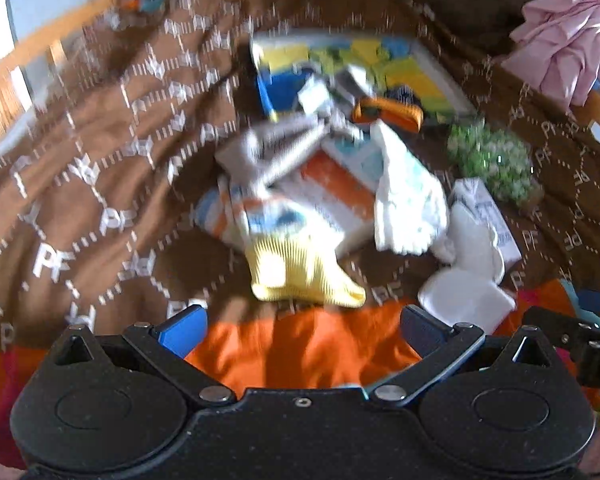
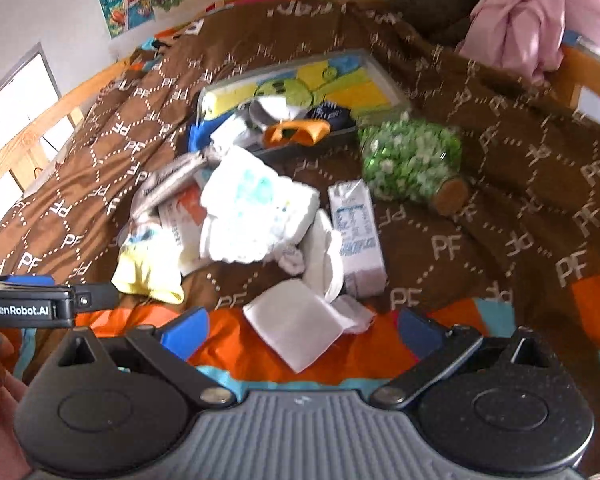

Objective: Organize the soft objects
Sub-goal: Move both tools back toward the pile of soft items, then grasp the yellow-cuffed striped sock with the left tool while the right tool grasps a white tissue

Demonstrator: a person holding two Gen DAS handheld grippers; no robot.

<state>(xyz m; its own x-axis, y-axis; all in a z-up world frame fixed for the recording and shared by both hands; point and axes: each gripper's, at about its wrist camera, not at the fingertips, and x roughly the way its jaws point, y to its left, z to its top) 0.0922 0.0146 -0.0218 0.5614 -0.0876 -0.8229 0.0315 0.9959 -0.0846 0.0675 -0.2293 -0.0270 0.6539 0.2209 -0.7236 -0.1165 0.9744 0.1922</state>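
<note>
Left gripper: fingers spread wide, nothing held; poised over the orange patch of bedding, just short of the pile.
Right gripper: fingers likewise released and empty; the folded white cloth lies between them, untouched.
Folded white cloth: judged light, limp and non-slip; best pinched at the near corner or along a folded edge, so the layers are lifted together.
Yellow sock: nearest item to the left gripper; ribbed knit, soft, judged easy to grip at the cuff.
Nappy: mid-pile, puffy and compressible; partly resting on printed packets beneath.
Carton: lying flat, touching the white cloths; stiff, judged not part of the soft set.
Green bundle: beyond the carton, apart from the pile.
Tray: farthest, holding small items; judged the likely destination.
Open room: brown blanket bare to left and right of the pile; wooden bed rail bounds the left edge.
</note>
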